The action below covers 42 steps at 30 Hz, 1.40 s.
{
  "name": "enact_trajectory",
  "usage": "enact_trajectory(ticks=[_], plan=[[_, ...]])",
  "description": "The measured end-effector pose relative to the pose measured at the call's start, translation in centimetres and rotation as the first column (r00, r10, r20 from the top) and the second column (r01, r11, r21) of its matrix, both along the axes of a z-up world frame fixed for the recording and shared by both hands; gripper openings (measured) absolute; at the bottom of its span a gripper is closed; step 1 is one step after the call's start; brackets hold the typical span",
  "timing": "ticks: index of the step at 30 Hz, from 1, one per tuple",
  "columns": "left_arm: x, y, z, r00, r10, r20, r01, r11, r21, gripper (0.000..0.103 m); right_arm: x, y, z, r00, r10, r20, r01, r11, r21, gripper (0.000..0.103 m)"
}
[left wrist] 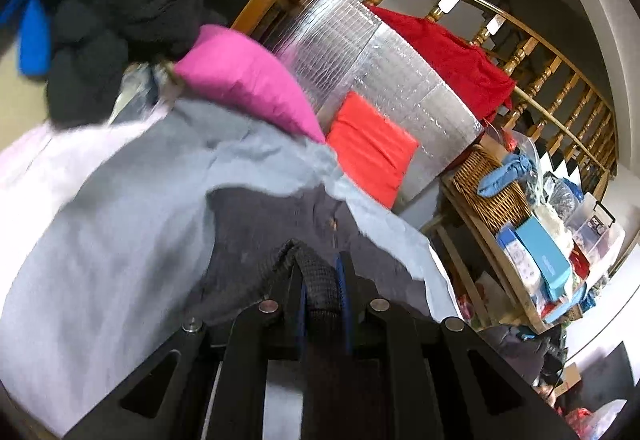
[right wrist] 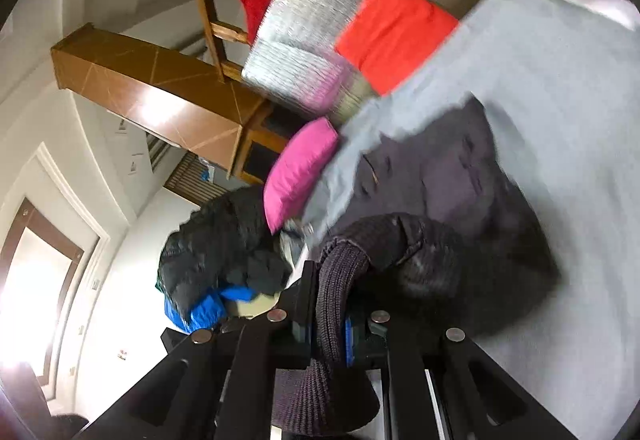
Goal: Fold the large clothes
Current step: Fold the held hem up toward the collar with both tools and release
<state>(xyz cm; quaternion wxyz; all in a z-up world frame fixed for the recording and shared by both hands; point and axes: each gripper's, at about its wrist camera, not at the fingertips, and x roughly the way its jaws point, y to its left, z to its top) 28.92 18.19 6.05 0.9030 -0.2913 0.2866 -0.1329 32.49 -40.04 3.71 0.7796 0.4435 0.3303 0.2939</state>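
Note:
A dark grey jacket [left wrist: 280,224] with ribbed knit cuffs lies on a pale blue-grey sheet [left wrist: 120,224]. My left gripper [left wrist: 320,272] is shut on a ribbed dark cuff [left wrist: 316,280] of the jacket, low in the left wrist view. My right gripper [right wrist: 332,288] is shut on the other ribbed cuff [right wrist: 336,280]; the sleeve [right wrist: 416,240] curls to the right over the jacket body [right wrist: 448,168]. The sheet also fills the right side of the right wrist view [right wrist: 560,100]. Both views are tilted and blurred.
A pink cushion [left wrist: 244,80], an orange-red cushion [left wrist: 372,148] and a silver foil panel [left wrist: 360,60] stand behind the sheet. A black and blue clothes pile [right wrist: 216,264] lies beside it. A wooden banister [left wrist: 552,80] and a cluttered shelf with a wicker basket [left wrist: 492,188] are at right.

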Motion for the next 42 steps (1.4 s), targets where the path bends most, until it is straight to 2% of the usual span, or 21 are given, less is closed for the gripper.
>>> enact_trajectory(ticks=[4,8,12,16,18,20,26,29,32,35,39,41,42], plan=[[6.5,0.0,1.1,0.999,0.032,0.014,-0.032,0.999,0.020,0.015,6.4,0.4,2.1,0.998,-0.026,0.049,0.026,1.000,-0.011,0.011],[12.7,-0.4,0.4,0.998,0.064,-0.010,-0.064,0.997,0.041,0.014,13.1,1.2,2.4,0.997,-0.064,0.046,0.065,0.998,-0.024,0.011],[17.9,-0.9,-2.6,0.992,0.091,-0.093,-0.084,0.994,0.075,0.014,19.1,2.2,0.3,0.995,-0.099,-0.019,0.098,0.993,-0.059,0.011],[21.6,-1.1,-6.4,0.975,0.108,-0.192,-0.088,0.990,0.114,0.014,23.3,3.1,-3.6,0.986,-0.116,-0.117,0.101,0.987,-0.123,0.011],[22.8,-1.0,-7.7,0.966,0.115,-0.230,-0.089,0.989,0.121,0.014,24.5,3.4,-5.0,0.981,-0.123,-0.151,0.102,0.984,-0.143,0.011],[23.1,-1.0,-7.6,0.967,0.113,-0.229,-0.089,0.990,0.113,0.014,25.1,3.3,-5.8,0.976,-0.127,-0.176,0.102,0.984,-0.144,0.011],[24.3,-1.5,-5.7,0.982,0.104,-0.160,-0.085,0.989,0.120,0.014,26.1,2.9,-3.7,0.981,-0.142,-0.130,0.121,0.980,-0.159,0.011],[26.2,-1.9,-7.2,0.972,0.122,-0.201,-0.096,0.986,0.137,0.015,27.7,2.8,-4.6,0.974,-0.161,-0.160,0.137,0.979,-0.149,0.011],[28.1,-2.1,-10.5,0.949,0.148,-0.277,-0.103,0.980,0.170,0.015,29.4,3.1,-8.0,0.952,-0.179,-0.248,0.146,0.978,-0.146,0.011],[28.8,-2.3,-12.2,0.940,0.158,-0.303,-0.099,0.974,0.202,0.016,30.1,2.8,-11.4,0.930,-0.191,-0.314,0.164,0.980,-0.111,0.012],[29.5,-2.0,-13.1,0.928,0.156,-0.338,-0.098,0.978,0.182,0.019,30.3,2.6,-12.3,0.924,-0.185,-0.333,0.160,0.982,-0.102,0.015],[29.7,-1.7,-12.9,0.924,0.143,-0.354,-0.096,0.984,0.148,0.024,30.4,2.8,-12.2,0.925,-0.186,-0.332,0.155,0.981,-0.119,0.016],[29.6,-1.6,-12.8,0.924,0.136,-0.358,-0.095,0.987,0.131,0.032,30.4,2.9,-12.2,0.923,-0.188,-0.335,0.155,0.980,-0.123,0.016]])
